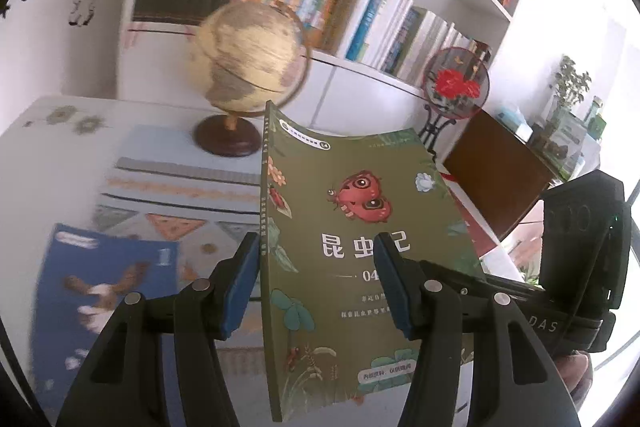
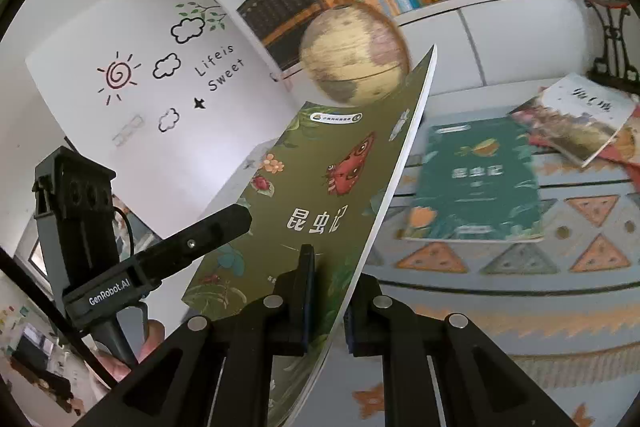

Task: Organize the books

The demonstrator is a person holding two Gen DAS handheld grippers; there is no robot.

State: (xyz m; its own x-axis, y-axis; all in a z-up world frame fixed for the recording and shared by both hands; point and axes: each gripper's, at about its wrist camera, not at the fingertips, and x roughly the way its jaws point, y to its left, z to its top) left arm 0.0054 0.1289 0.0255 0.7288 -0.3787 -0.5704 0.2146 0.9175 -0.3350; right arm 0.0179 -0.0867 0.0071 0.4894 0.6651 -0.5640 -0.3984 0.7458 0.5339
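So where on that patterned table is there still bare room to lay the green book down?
Bare cloth shows between the blue book and the globe on its stand. In the right wrist view, the triangle-patterned strip in front of the teal book is also free. It is crowded toward the far right, where overlapping books pile up.

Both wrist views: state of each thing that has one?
green book: lifted off table, tilted, bowed
right gripper: shut on green book's edge
left gripper: open, straddling the spine
blue book: flat on table
teal book: flat on table
globe: upright on stand
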